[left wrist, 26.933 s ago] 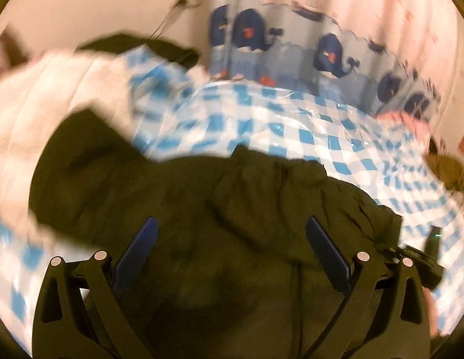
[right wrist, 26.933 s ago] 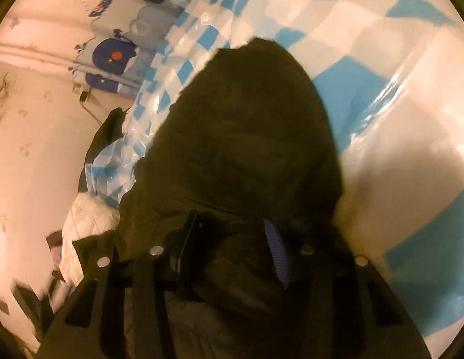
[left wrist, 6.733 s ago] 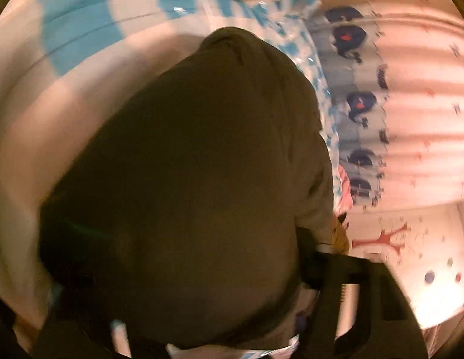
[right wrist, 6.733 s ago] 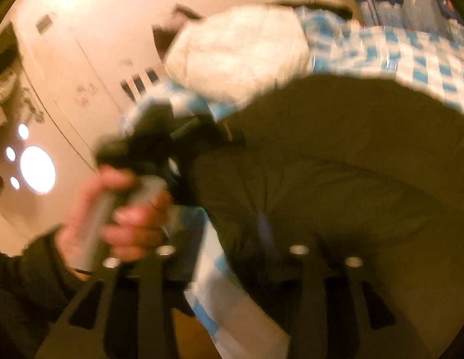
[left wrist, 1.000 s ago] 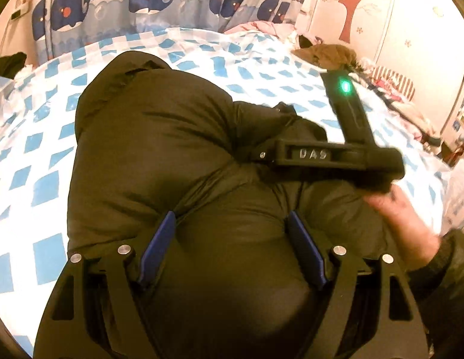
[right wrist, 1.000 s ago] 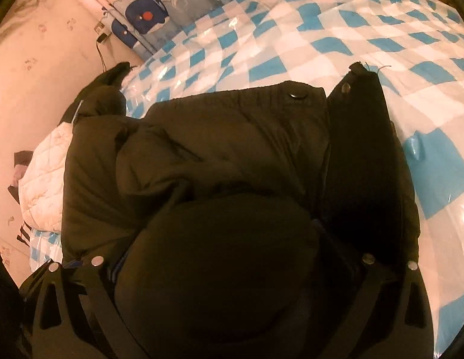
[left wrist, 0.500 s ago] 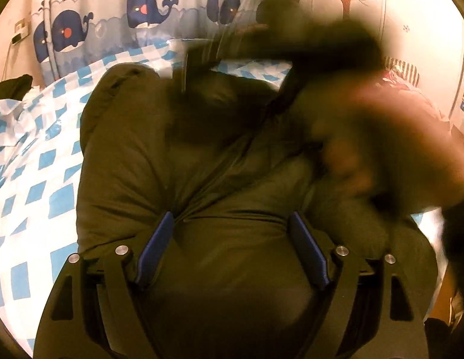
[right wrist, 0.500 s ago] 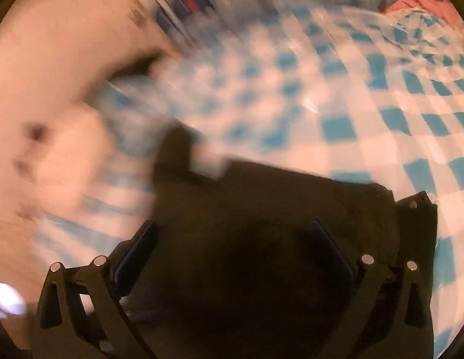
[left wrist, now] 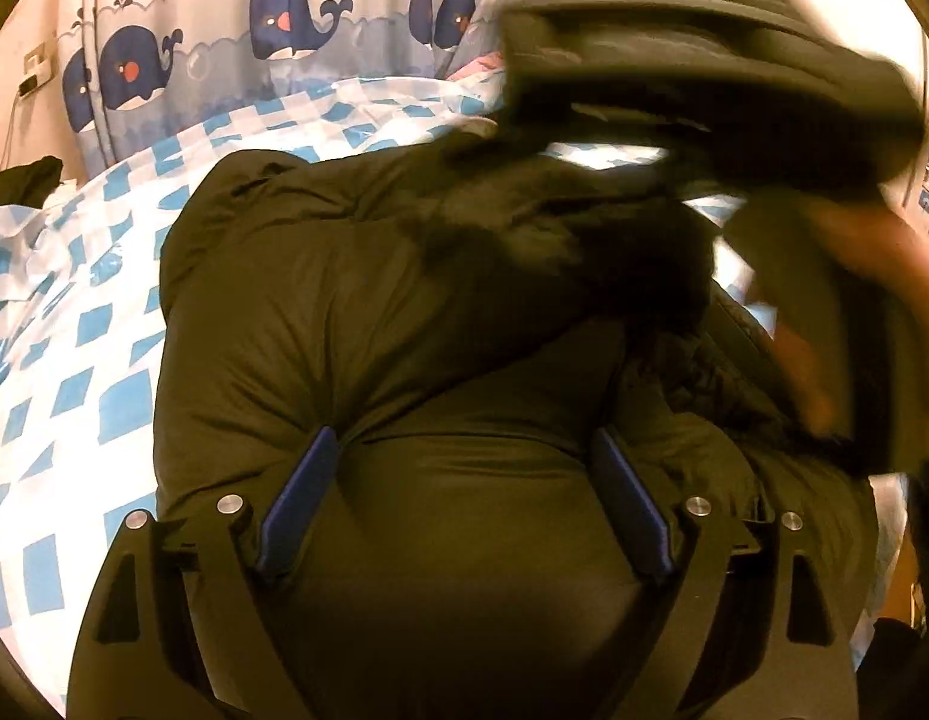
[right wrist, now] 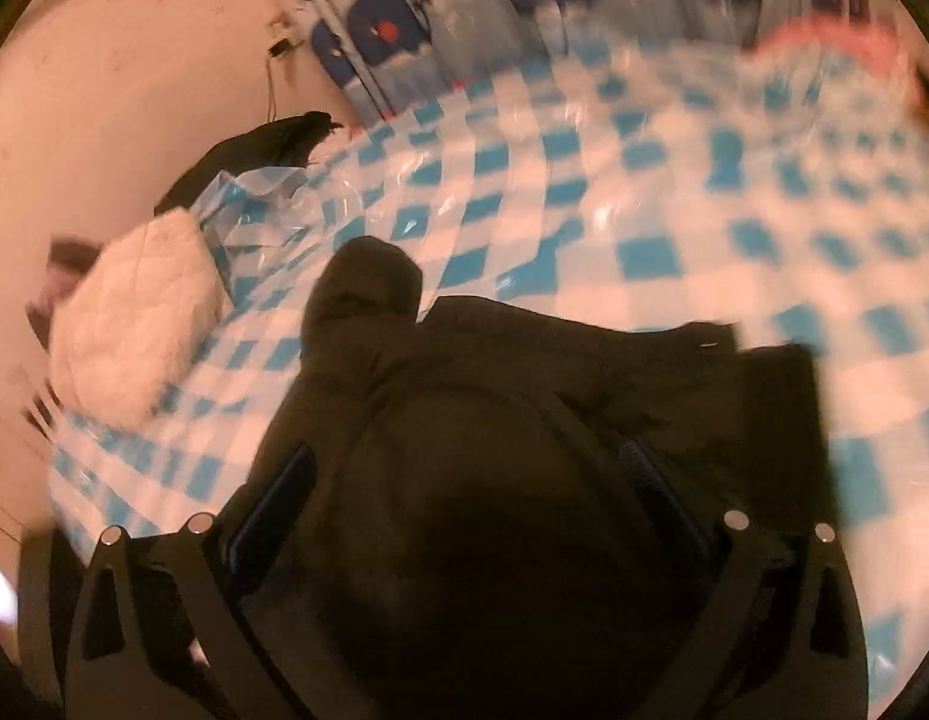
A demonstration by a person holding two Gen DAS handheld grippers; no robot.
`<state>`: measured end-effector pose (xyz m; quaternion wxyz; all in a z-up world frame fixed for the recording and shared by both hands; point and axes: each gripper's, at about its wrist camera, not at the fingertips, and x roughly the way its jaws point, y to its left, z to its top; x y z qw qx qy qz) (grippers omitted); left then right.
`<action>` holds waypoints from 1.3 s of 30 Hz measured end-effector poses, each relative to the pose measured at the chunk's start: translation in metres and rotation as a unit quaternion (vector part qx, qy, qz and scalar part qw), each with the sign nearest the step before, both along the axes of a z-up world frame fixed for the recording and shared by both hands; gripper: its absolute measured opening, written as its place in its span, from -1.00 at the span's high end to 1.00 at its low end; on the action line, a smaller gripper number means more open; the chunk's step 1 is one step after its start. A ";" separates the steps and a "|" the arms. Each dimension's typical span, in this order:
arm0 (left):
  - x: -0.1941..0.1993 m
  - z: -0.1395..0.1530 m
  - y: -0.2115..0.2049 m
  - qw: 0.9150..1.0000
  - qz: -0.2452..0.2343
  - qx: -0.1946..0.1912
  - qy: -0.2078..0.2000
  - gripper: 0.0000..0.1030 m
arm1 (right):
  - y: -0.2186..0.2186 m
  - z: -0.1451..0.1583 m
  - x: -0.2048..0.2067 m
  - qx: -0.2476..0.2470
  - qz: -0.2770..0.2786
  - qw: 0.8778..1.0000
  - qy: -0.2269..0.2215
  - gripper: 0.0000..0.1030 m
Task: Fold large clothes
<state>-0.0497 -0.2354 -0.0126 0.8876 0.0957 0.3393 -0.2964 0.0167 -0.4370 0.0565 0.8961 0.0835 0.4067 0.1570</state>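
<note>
A dark olive padded jacket (left wrist: 344, 300) lies bunched on the bed's blue-and-white checked sheet (left wrist: 74, 360). My left gripper (left wrist: 464, 480) sits low on the jacket's near part. Its jaws are opening, with a smooth bulge of padding still filling the gap and touching both blue pads (left wrist: 296, 498). In the right wrist view my right gripper (right wrist: 464, 480) is shut wide on a thick dark fold of the jacket (right wrist: 524, 372), held above the bed. Seen from the left wrist, that blurred tool and the person's hand (left wrist: 854, 252) hang at the upper right, with the dark fold beneath them.
A whale-print curtain (left wrist: 284, 30) runs along the far side of the bed. A white quilted bundle (right wrist: 134, 312) and a black garment (right wrist: 254, 150) lie at the bed's left end by the wall. Something pink (right wrist: 824, 42) lies at the far right.
The right gripper has risen with its fold of jacket, so the bed looks farther below. The left gripper stayed put and its pads stand a little wider apart.
</note>
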 end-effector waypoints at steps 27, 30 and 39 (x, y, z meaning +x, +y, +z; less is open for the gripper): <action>-0.006 -0.005 -0.010 0.999 0.004 0.036 -0.026 -0.65 | -0.031 -0.070 -0.059 -0.012 -0.043 0.998 0.050 -0.90; -0.006 -0.004 -0.010 0.999 0.004 0.023 -0.021 -0.66 | -0.035 -0.068 -0.059 0.006 -0.040 0.998 0.052 -0.90; -0.004 0.024 0.020 0.999 0.031 -0.042 -0.008 -0.66 | -0.061 -0.073 -0.082 0.039 -0.072 0.996 0.033 -0.87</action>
